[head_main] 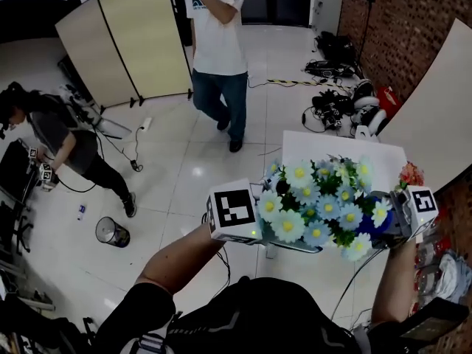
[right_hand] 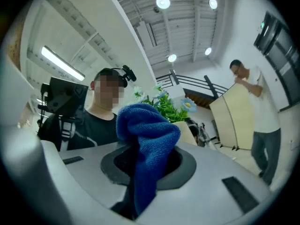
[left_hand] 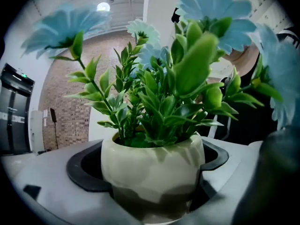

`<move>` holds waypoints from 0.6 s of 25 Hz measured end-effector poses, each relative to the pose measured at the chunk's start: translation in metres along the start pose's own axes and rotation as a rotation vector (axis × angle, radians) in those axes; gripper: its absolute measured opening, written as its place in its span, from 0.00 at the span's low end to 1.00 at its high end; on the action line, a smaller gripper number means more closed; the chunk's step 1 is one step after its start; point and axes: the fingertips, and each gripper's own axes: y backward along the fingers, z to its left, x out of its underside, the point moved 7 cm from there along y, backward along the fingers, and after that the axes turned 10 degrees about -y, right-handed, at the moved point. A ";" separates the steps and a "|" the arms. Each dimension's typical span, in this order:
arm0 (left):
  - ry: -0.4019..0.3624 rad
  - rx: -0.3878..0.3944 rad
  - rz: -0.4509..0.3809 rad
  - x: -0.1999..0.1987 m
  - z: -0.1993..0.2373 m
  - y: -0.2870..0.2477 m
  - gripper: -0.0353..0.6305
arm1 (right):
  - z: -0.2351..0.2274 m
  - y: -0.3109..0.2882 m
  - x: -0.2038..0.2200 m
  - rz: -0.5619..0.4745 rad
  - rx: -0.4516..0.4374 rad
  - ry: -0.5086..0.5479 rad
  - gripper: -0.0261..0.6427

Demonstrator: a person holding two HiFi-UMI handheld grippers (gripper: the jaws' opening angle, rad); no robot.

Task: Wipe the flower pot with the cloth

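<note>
A pale glazed flower pot [left_hand: 152,165] with green leaves and blue daisy-like flowers [head_main: 324,205] is held up above the floor. My left gripper [left_hand: 152,177] is shut on the pot, one dark pad on each side of it. Seen from the head view, the flowers hide the pot, and the left marker cube [head_main: 234,212] sits at their left. My right gripper [right_hand: 145,172] is shut on a blue cloth [right_hand: 147,139] that stands up bunched between the jaws. That cloth [head_main: 375,223] is at the right side of the plant, beside the right marker cube [head_main: 422,201].
A white table [head_main: 324,150] lies beyond the plant. One person stands on the tiled floor [head_main: 217,50] and another bends at the left [head_main: 59,135]. A small bin [head_main: 112,232], a folding screen [head_main: 125,43] and cables and gear [head_main: 339,102] by the brick wall surround the area.
</note>
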 end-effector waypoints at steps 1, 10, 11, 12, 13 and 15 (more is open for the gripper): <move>0.009 -0.009 0.002 -0.002 0.008 0.005 0.90 | 0.001 -0.007 -0.004 -0.010 0.050 0.018 0.14; 0.089 -0.106 0.015 0.023 0.019 0.001 0.90 | 0.021 -0.049 0.009 0.005 0.338 0.122 0.14; 0.085 -0.102 0.014 0.024 0.019 0.001 0.90 | 0.021 -0.048 0.009 0.010 0.349 0.133 0.14; 0.079 -0.092 0.010 0.024 0.020 0.002 0.90 | 0.021 -0.041 0.008 0.004 0.349 0.143 0.14; 0.073 -0.076 0.002 0.024 0.020 0.002 0.90 | 0.019 -0.031 0.005 -0.016 0.344 0.145 0.14; 0.068 -0.035 -0.019 0.022 0.021 0.003 0.90 | 0.013 -0.004 -0.006 -0.067 0.340 0.139 0.14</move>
